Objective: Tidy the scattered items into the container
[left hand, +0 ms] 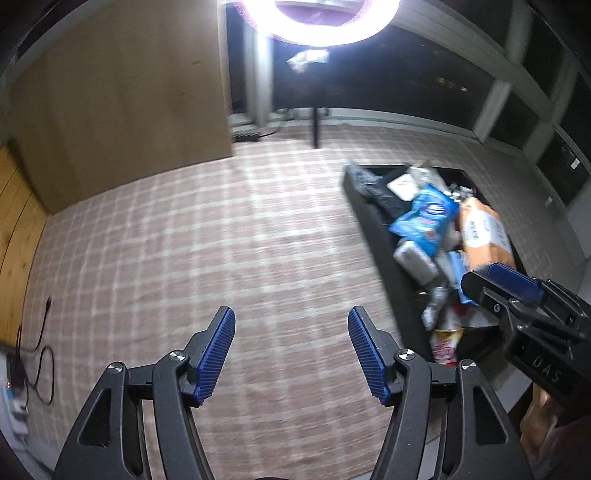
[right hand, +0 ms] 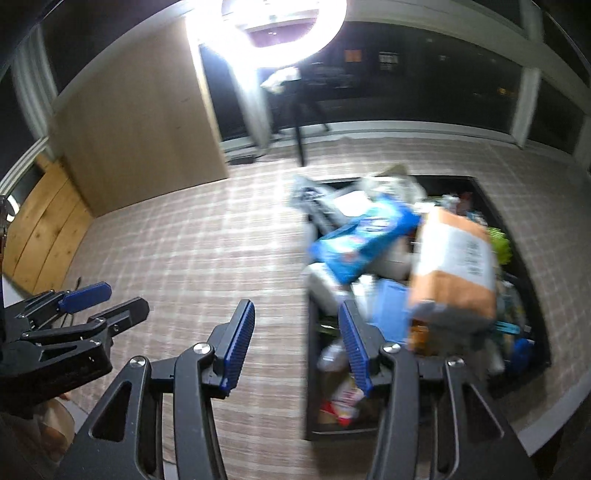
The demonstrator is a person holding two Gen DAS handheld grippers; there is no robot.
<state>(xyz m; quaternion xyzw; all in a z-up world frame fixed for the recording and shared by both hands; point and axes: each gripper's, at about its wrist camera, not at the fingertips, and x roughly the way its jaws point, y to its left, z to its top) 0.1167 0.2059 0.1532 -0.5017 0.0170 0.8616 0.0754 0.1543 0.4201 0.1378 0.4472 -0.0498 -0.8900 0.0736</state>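
A black container [right hand: 517, 258] on the checked carpet is heaped with items: a blue packet [right hand: 364, 236], an orange-and-white bag [right hand: 454, 273], a red snack pack [right hand: 343, 400] and several others. It also shows in the left wrist view [left hand: 376, 236] with the blue packet [left hand: 424, 218] and orange bag [left hand: 484, 232]. My left gripper [left hand: 291, 354] is open and empty over bare carpet, left of the container; it shows in the right wrist view [right hand: 96, 299]. My right gripper [right hand: 295, 343] is open and empty above the container's near left edge; in the left wrist view [left hand: 498, 288] one of its blue pads shows.
A bright ring light [left hand: 317, 22] on a black stand [left hand: 316, 125] stands at the back by dark windows. A beige cabinet [left hand: 122, 99] and wood panels [left hand: 18, 221] are on the left. Cables and a power strip [left hand: 22, 380] lie at the far left.
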